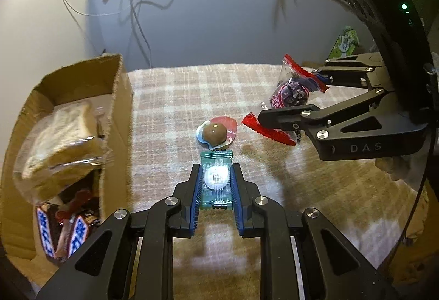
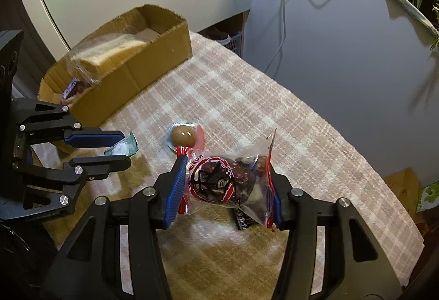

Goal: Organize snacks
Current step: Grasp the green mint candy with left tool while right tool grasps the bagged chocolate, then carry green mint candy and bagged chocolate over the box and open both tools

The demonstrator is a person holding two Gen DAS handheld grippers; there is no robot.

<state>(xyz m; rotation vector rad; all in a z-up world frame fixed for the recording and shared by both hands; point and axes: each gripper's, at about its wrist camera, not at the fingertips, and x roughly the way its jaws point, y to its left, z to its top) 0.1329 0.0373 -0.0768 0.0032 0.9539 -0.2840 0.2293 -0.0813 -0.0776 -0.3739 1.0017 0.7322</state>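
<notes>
The bench (image 2: 274, 97) under my grippers wears a pink and cream checked cloth, with a pale wall behind it and loose cables hanging down. Off to the left of my left gripper (image 1: 216, 179) sits an open cardboard box (image 1: 115, 97), its long side running away from me; inside lie a clear bag of pale bread-like slices (image 1: 57, 141) and some blue and white candy bars (image 1: 46, 231).

My right gripper (image 2: 225, 182) is clamped on a clear packet with red serrated ends (image 2: 219, 182), a dark round cake inside. The packet's long axis lies across the jaws, one red end against each blue pad, and it hangs clear of the cloth. A dark wrapper (image 2: 244, 220) lies on the cloth below it.

My left gripper is closed tight on a small teal sachet (image 1: 216, 176) with a white round sweet showing through. Its long axis points straight ahead along my fingers, the far end poking past the tips.

Just beyond that sachet, on the cloth, rests a brown chocolate ball (image 1: 215, 132) on its opened foil wrapper, between my two grippers.
</notes>
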